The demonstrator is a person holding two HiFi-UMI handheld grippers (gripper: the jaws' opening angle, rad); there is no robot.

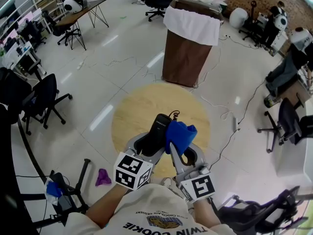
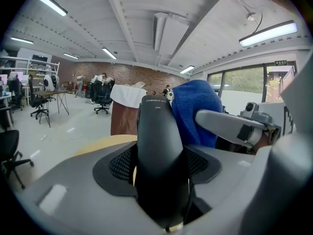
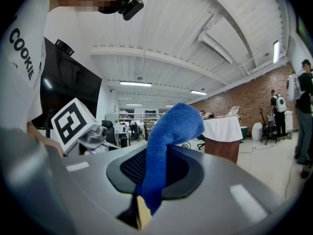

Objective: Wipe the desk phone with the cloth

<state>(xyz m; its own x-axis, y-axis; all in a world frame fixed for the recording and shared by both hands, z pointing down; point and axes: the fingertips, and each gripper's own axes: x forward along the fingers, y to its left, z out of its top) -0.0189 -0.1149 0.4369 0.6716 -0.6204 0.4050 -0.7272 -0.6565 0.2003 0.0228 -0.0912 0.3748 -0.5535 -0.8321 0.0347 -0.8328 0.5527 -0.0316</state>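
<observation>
The black phone handset (image 1: 157, 129) is held above the round wooden table (image 1: 132, 114), clamped between the jaws of my left gripper (image 1: 146, 146). In the left gripper view the handset (image 2: 159, 160) stands upright between the two pads. A blue cloth (image 1: 179, 134) hangs bunched from my right gripper (image 1: 183, 153), which is shut on it. The cloth (image 2: 193, 111) rests against the handset's right side. In the right gripper view the cloth (image 3: 164, 151) rises out of the closed jaws. The phone's base is not visible.
A brown bin with a white liner (image 1: 188, 48) stands beyond the table. Office chairs (image 1: 41, 102) sit at the left and another chair (image 1: 288, 121) at the right. A purple rag (image 1: 102, 176) lies on the floor by my left arm. Cables (image 1: 230, 116) run across the floor.
</observation>
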